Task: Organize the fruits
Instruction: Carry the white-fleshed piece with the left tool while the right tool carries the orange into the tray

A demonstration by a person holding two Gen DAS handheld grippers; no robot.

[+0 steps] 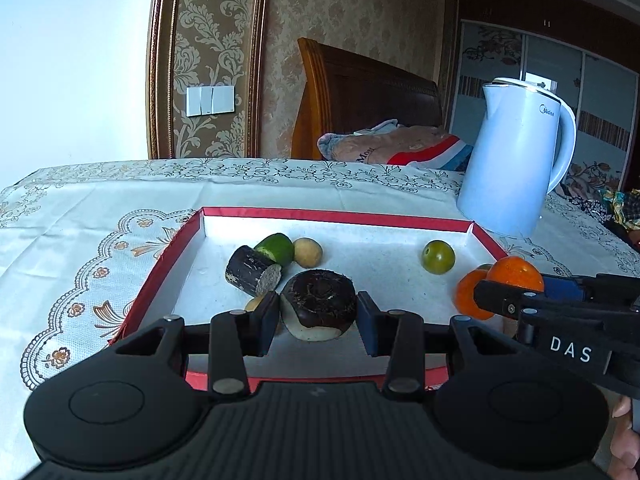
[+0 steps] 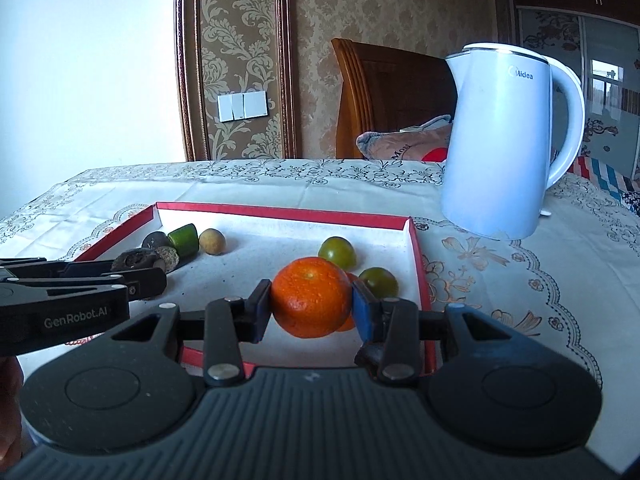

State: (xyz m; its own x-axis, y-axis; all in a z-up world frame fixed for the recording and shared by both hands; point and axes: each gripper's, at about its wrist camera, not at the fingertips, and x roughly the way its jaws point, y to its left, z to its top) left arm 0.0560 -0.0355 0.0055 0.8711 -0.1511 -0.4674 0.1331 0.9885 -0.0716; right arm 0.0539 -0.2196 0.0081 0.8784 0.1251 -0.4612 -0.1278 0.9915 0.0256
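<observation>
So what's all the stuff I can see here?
red box: 1, red rim, white inside, on tablecloth
oranges: 2, orange, one in right jaws, one behind it
green round fruits: 2, green, box's right side
dark round fruit: 1, brown-black, in left jaws
dark stick piece: 1, black, box's left side
green chunk: 1, green, behind stick piece
tan fruits: 2, tan, box's left side
kettle: 1, pale blue, right of box
left gripper: 1, black, holding dark round fruit
right gripper: 1, black, holding orange
</observation>
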